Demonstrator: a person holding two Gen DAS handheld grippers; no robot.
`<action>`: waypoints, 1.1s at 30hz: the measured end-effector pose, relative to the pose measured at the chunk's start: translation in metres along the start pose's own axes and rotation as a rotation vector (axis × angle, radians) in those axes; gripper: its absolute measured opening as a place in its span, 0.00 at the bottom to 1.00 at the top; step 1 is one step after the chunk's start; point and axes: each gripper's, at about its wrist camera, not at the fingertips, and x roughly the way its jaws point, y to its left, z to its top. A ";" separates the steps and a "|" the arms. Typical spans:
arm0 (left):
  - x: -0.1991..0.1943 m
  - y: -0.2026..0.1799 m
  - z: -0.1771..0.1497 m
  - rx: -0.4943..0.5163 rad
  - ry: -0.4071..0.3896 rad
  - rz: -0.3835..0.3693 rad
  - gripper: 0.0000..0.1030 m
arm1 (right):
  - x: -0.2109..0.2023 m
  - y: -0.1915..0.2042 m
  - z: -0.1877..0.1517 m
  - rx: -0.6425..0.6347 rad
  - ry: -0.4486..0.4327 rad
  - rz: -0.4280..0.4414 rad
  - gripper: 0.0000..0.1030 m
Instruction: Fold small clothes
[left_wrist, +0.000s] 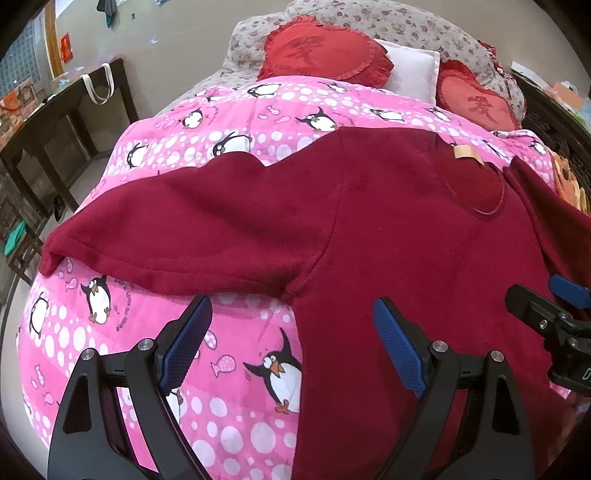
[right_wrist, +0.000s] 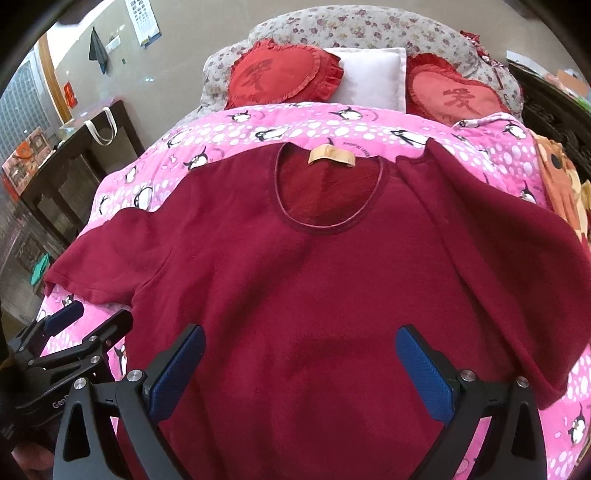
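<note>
At the far left a dark wooden side table (right_wrist: 92, 162) stands against the wall with a white tote bag (right_wrist: 101, 131) hanging over its edge. Beside it is the bed, covered by a pink penguin-print quilt (left_wrist: 229, 369). The left hand-held gripper (left_wrist: 291, 343) hovers low with its blue-padded fingers spread wide and holding nothing, over the spot where the shirt's left sleeve (left_wrist: 177, 229) meets the body. The dark red short-sleeved shirt (right_wrist: 314, 295) lies front up and flat on the quilt, neckline toward the pillows, with a tan label (right_wrist: 331, 156) showing inside the collar. The right hand-held gripper (right_wrist: 299, 369) is likewise wide apart and empty, above the lower middle of the shirt. The shirt's right sleeve (right_wrist: 517, 258) lies spread toward the bed's right edge. At the head of the bed, two red heart-shaped cushions (right_wrist: 280, 72) flank a white pillow (right_wrist: 369, 75) on a floral cover (right_wrist: 369, 26).
</note>
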 end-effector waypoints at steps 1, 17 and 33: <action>0.002 0.000 0.000 -0.001 0.002 0.001 0.87 | 0.002 0.001 0.001 -0.003 0.001 0.000 0.99; 0.016 0.014 0.005 -0.039 0.028 -0.001 0.87 | 0.028 0.009 0.007 -0.017 0.048 0.006 0.99; 0.017 0.023 0.005 -0.052 0.031 0.009 0.87 | 0.034 0.029 0.012 -0.047 0.052 0.024 0.99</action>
